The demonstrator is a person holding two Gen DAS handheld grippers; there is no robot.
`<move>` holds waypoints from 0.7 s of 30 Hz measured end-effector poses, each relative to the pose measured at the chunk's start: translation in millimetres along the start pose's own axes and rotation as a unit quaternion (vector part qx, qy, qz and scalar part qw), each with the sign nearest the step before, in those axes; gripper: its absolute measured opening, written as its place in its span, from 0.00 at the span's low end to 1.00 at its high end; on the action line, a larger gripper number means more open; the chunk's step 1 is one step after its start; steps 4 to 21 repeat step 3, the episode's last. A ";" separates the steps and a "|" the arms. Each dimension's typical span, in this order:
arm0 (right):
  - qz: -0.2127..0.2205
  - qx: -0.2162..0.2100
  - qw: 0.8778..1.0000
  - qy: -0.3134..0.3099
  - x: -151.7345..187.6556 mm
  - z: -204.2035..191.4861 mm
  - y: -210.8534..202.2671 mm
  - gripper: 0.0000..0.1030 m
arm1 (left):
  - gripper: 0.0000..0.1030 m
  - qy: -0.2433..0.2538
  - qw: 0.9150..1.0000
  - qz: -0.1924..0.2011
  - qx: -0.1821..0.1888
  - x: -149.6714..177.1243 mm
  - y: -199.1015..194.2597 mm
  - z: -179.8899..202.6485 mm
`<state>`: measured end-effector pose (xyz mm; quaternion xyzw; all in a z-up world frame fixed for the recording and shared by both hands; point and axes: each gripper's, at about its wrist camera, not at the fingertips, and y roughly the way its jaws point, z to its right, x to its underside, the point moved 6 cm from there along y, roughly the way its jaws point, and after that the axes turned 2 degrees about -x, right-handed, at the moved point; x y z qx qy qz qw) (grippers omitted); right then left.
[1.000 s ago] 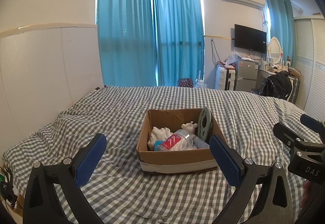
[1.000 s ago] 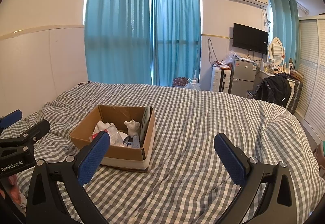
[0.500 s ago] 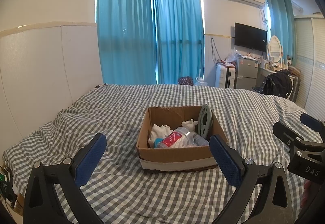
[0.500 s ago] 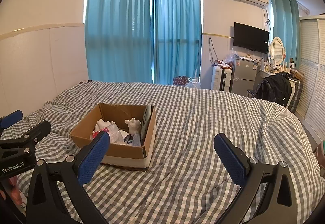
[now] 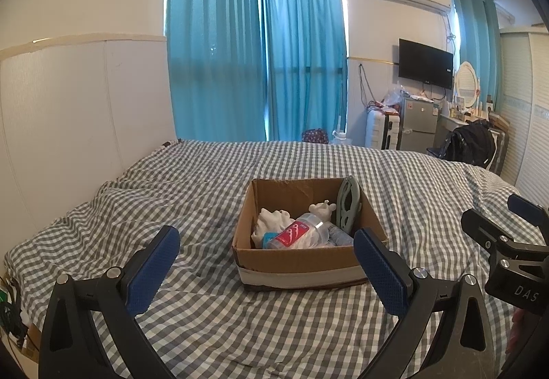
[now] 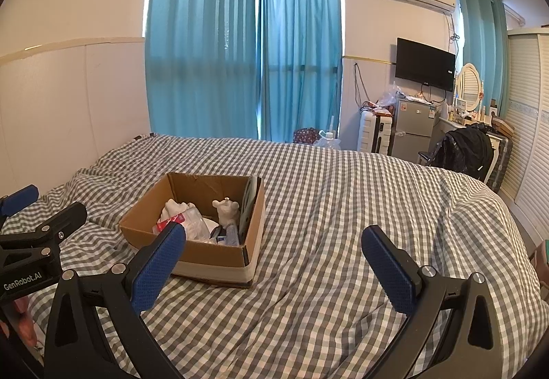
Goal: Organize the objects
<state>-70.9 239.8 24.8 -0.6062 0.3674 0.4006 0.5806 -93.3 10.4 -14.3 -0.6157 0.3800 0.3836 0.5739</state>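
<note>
A cardboard box (image 5: 302, 264) sits on the checked bedspread, also in the right wrist view (image 6: 212, 259). Inside lie a clear bottle with a red label (image 5: 295, 234), a white crumpled item (image 5: 274, 221), a small white figure (image 5: 322, 209) and a grey-green hanger (image 5: 348, 204) leaning on the right wall. My left gripper (image 5: 267, 274) is open and empty, just short of the box's front. My right gripper (image 6: 274, 267) is open and empty, to the right of the box. Each gripper shows at the edge of the other's view.
The grey-and-white checked bed (image 6: 343, 207) fills the foreground. A white headboard wall (image 5: 68, 111) runs along the left. Beyond the bed stand blue curtains (image 5: 257, 63), a suitcase (image 6: 374, 131), a small fridge (image 6: 413, 131), a TV (image 6: 425, 65) and a black bag on a chair (image 6: 466, 152).
Both views have lifted and drawn back very slightly; the box sits a little lower and farther in frame. Both grippers stay open and empty.
</note>
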 end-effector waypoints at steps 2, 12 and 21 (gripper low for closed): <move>-0.001 0.001 1.000 0.000 0.8 0.4 -0.3 1.00 | 1.00 -0.002 1.000 0.000 -0.001 0.1 -0.2 -0.4; 0.000 0.001 1.000 0.000 0.3 -0.1 -0.1 1.00 | 1.00 -0.002 1.000 0.000 -0.002 -0.1 -0.1 -0.7; 0.000 0.001 1.000 0.000 0.3 -0.1 -0.1 1.00 | 1.00 -0.002 1.000 0.000 -0.002 -0.1 -0.1 -0.7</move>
